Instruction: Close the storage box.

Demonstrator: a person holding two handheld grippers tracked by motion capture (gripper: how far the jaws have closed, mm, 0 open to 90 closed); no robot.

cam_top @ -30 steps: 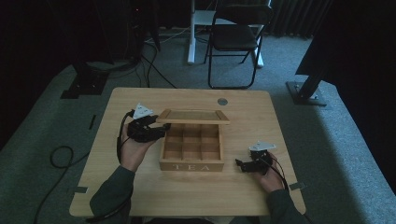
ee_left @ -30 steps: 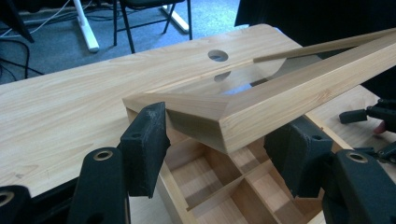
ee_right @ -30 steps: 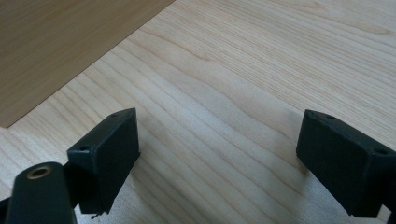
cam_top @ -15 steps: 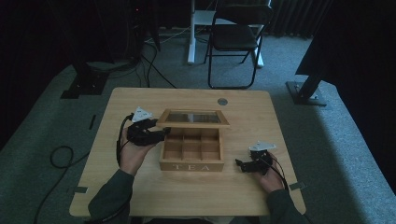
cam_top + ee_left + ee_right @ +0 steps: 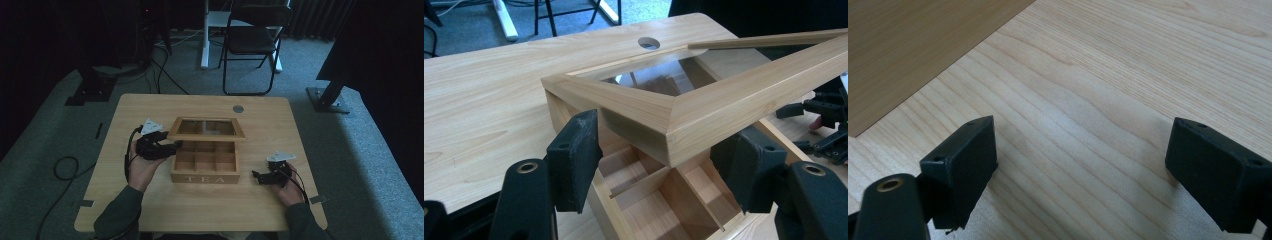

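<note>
a: status, near edge first?

b: right gripper [image 5: 260,177] rests on the table [image 5: 150,107] near the front right, just right of the tea box [image 5: 205,170]. its jaws stand wide apart in the right gripper view, bare wood grain between them, nothing held. the box's side wall [image 5: 913,45] sits at the upper left of that view, clear of the pads.

a: left one?

b: left gripper [image 5: 170,146] is at the box's left side, up by the back left corner, left hand [image 5: 141,167] behind it. its jaws have just been opening. in the left gripper view the lid [image 5: 704,107] corner sits between the pads [image 5: 574,160], a gap on both sides, so it's released, not clamping.

a: where's the lid?

b: raised, hinged at the back, glass pane in a wood frame. the front edge is up off the box and the pane lies close to level in the high view. whether it rests on anything besides the hinge i can't tell.

a: the box itself?

b: mid table, "tea" on the front wall, compartments [image 5: 659,200] open to view, wood dividers.

a: beyond that?

b: round grommet hole [image 5: 238,108] near the table's far edge. past the table, a folding chair [image 5: 252,42] on grey carpet.
</note>
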